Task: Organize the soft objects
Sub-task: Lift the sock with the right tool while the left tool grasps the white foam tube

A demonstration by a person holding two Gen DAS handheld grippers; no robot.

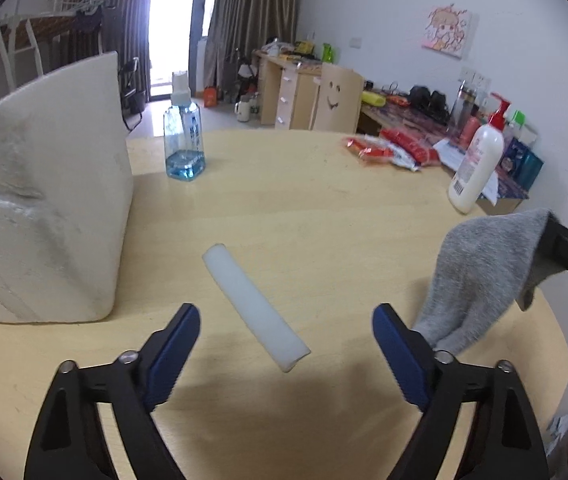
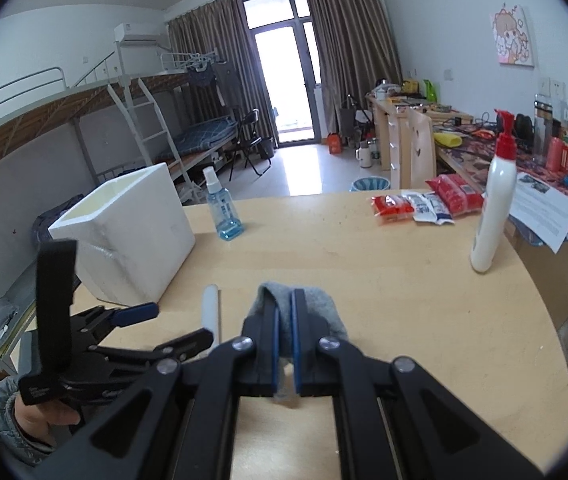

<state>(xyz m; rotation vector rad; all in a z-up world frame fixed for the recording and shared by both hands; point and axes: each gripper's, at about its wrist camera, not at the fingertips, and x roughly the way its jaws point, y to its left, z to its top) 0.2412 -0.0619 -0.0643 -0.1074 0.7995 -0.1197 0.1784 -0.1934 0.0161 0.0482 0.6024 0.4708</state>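
Left hand-held gripper [image 1: 285, 330] spread around white foam tube [image 1: 255, 310], untouched; right hand-held gripper [image 2: 284, 312] clenching grey sock [image 2: 323, 304].

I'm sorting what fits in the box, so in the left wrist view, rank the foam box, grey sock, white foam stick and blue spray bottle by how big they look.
1. foam box, though it sits nearest the camera
2. grey sock
3. white foam stick
4. blue spray bottle, farther back, so it may look smaller than it is

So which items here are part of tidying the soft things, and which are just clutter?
In play: sock held in right tool; white foam tube; foam box; left tool, open.
Lying about: spray bottle; lotion bottle; red packets.
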